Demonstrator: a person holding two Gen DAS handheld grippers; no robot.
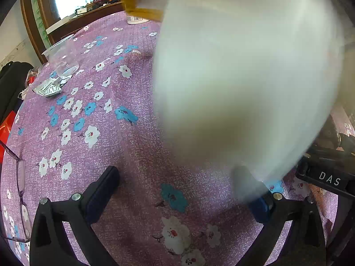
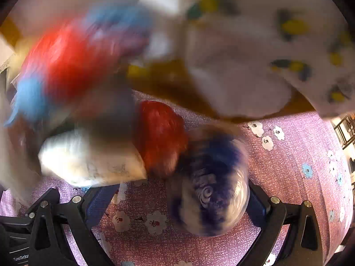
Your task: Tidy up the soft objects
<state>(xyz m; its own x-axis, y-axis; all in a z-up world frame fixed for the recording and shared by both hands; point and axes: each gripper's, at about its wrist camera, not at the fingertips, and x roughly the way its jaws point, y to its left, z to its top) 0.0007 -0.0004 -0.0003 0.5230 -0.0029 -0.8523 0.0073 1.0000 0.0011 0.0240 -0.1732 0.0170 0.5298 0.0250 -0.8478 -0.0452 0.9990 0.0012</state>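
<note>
Left gripper spread wide over purple floral tablecloth, nothing held; blurred white soft object close ahead, right. Right gripper likewise wide; blue-and-white plush between fingers, grip unclear; red plush beyond.

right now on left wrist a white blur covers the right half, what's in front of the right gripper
Observer: A blue and white plush toy lies on the floral tablecloth between the open fingers of the right gripper. It is close against the right finger and is not clamped.
Operator: anything next to it
Observer: A red fuzzy plush sits just behind it and seems to touch it. A white soft cushion is at the red one's left. Both are blurred.
</note>
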